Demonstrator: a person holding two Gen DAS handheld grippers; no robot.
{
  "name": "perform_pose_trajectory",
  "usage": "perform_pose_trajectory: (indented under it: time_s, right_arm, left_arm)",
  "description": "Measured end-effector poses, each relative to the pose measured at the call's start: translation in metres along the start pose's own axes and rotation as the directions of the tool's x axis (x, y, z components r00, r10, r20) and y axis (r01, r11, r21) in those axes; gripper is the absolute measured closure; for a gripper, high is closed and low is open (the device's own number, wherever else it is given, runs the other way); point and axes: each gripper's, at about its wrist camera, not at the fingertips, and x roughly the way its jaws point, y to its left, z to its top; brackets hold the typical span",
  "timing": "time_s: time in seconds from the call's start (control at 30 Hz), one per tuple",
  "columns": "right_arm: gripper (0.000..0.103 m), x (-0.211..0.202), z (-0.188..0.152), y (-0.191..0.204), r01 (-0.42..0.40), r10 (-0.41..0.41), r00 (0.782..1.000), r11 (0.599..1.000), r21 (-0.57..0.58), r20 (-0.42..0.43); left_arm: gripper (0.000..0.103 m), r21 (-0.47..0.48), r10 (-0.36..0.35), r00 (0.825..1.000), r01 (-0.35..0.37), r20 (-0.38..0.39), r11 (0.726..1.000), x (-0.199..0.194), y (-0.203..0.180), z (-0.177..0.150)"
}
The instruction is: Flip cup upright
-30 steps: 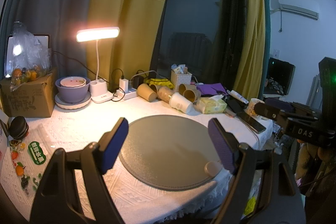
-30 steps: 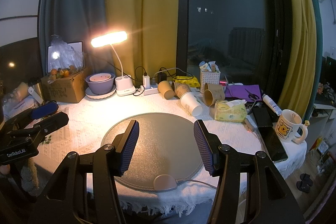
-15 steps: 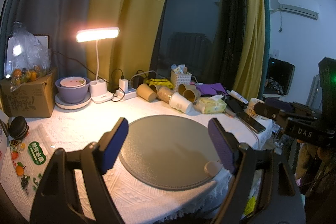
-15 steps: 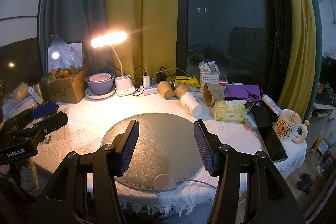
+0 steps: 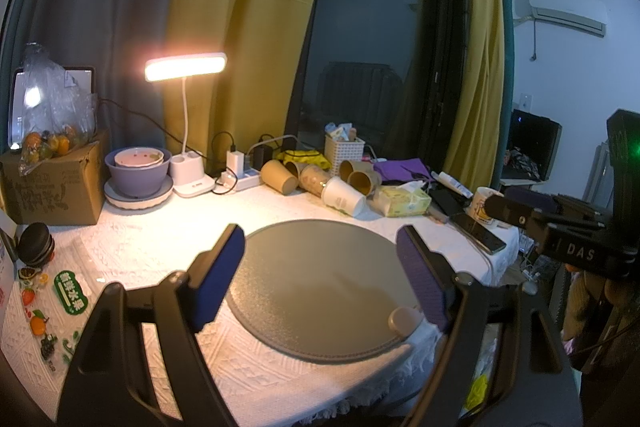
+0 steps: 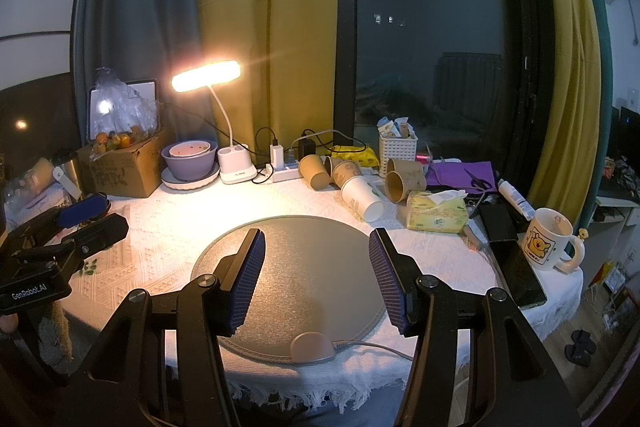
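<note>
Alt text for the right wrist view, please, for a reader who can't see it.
The open right gripper hovers empty over a round grey mat on a white-clothed table. Behind the mat, several paper cups lie on their sides, a white cup nearest, by a lit desk lamp. The left gripper shows at left.

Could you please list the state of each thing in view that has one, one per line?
left gripper: open, empty
right gripper: open, empty
white paper cup: lying on its side
brown paper cups: lying on their sides
desk lamp: switched on
bear mug: upright
tissue pack: open, tissue sticking out
</note>
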Motion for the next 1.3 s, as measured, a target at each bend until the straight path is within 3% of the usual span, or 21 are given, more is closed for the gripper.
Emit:
perform_pose_trajectory:
  time_s: [0.2,0.47,0.83,1.3]
  right_arm:
    - [0.046,0.003,-0.001,-0.005,0.006,-0.006,1.0,1.0,-0.015,-0.005]
    - [0.046,0.039,-0.004,-0.028,0.017,-0.017,0.998,1.0,-0.003,-0.052]
    - [0.046,0.092,0.005,-0.073,0.008,-0.005,0.997,0.999,0.042,-0.074]
    - [0.046,0.153,0.019,-0.131,0.008,0.0,0.995,0.997,0.077,-0.102]
  left_arm:
    - [0.024,0.045,-0.014,1.0,0.014,-0.007,0.999,0.009,-0.01,0.003]
    - [0.024,0.095,-0.008,0.997,0.015,-0.075,0.995,0.06,-0.017,0.006]
    - [0.024,0.048,0.021,0.981,-0.011,-0.194,0.999,0.134,-0.016,0.017]
    - [0.024,0.006,0.0,0.953,0.002,-0.304,1.0,0.228,-0.031,0.032]
